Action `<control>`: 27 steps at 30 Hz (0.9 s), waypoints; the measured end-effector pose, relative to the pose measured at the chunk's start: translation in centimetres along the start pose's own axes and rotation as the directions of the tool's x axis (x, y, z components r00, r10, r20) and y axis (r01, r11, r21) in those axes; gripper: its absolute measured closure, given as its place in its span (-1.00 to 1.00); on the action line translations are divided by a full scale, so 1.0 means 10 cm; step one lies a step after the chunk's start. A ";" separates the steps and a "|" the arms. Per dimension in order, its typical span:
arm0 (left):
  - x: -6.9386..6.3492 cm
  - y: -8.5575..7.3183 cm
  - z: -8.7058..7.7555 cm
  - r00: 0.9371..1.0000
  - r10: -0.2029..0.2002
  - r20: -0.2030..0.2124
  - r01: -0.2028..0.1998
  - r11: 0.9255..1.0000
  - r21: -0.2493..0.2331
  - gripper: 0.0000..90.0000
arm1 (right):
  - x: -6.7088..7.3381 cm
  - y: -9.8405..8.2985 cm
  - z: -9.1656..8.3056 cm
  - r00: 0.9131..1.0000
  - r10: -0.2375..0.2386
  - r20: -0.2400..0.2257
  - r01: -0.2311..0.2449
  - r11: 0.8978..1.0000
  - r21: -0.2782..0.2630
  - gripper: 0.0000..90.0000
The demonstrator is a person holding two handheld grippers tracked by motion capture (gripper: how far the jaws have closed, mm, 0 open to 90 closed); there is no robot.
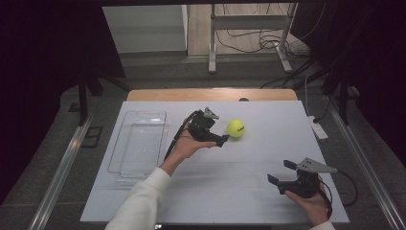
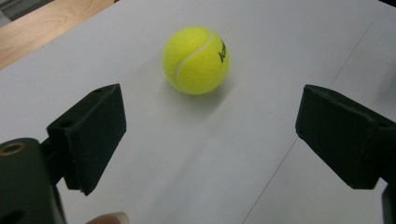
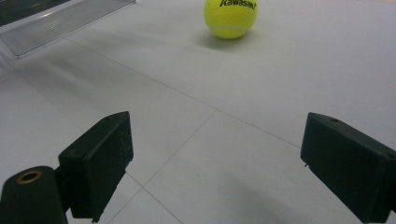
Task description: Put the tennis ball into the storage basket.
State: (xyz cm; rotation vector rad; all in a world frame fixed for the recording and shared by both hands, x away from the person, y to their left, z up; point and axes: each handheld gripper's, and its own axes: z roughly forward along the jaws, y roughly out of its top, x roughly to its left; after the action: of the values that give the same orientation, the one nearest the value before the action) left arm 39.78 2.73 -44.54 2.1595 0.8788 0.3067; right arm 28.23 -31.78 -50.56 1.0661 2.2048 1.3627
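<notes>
A yellow tennis ball (image 1: 235, 128) rests on the white surface (image 1: 230, 167), a little above the centre of the high view. The left gripper (image 1: 224, 139) sits just left of the ball, jaws spread wide and holding nothing; its lower jaw tip looks close to the ball, possibly touching. At lower right, the right gripper (image 1: 280, 171) also has wide, empty jaws. A clear tray (image 1: 139, 143) lies at left

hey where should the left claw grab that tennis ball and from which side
Across its widest middle. The tennis ball is round and sits free on the table, so any opposite sides work. The open left claw already faces it; coming straight ahead, low, probably suits best.
</notes>
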 end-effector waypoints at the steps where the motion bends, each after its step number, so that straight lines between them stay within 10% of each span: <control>1: 0.00 0.01 0.00 1.000 0.001 0.000 -0.001 1.000 0.001 -0.78 | 0.00 0.00 0.00 1.000 0.000 0.000 0.000 1.000 0.000 -0.78; 27: 0.07 0.18 0.16 1.000 -0.010 0.019 0.010 1.000 0.023 -0.78 | 0.01 -0.01 -0.01 1.000 -0.005 0.004 0.005 1.000 0.005 -0.78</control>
State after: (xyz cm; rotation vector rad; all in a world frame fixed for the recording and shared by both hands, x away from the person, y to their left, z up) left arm 41.91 1.46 -44.34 2.1752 0.8865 0.2721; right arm 28.09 -31.83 -50.60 1.0633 2.2071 1.3527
